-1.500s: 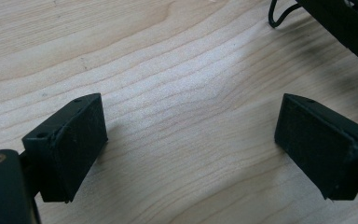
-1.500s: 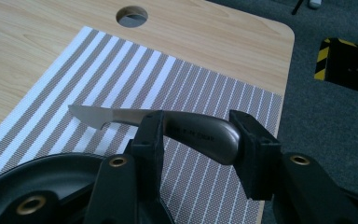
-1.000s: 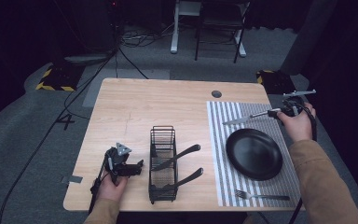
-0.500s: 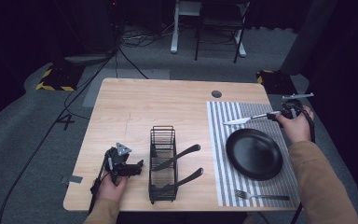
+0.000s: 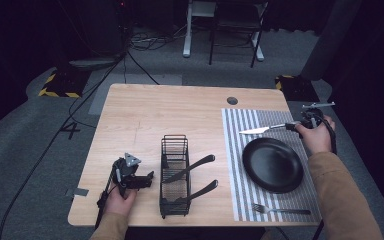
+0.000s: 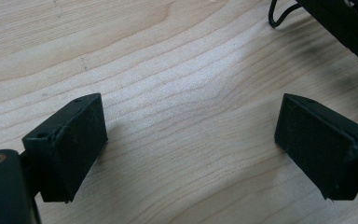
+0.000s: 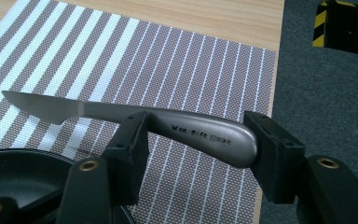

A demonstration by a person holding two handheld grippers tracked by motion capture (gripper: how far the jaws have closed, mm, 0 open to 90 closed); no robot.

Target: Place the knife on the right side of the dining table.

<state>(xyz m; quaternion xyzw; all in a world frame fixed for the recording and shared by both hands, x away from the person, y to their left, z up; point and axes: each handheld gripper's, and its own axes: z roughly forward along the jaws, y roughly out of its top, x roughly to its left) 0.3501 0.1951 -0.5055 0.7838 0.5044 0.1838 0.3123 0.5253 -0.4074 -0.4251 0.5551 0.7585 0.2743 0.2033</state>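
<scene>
Right now the right gripper (image 7: 196,154) has its jaws clamped on the handle of a table knife (image 7: 135,122), one pad against the neck near the blade and the other against the butt end, so the knife lies lengthwise between them. It hangs above the striped placemat (image 7: 205,70), blade pointing away over the mat, just beyond the far rim of the black plate (image 5: 272,164). In the high view the knife (image 5: 260,129) sits level at the mat's far right, with a fork (image 5: 280,210) lying on the mat near the table's front edge.

The step in hand looks like laying the place setting: the knife is lifted and carried, not yet set down. Next it likely needs lowering flat onto the mat beside the plate before the jaws let go.

The left gripper (image 6: 191,144) rests with jaws wide apart over bare wood, beside the wire rack (image 5: 175,175).

A small butterfly mark and tiny lettering are stamped on the handle; the words are too small to read.
</scene>
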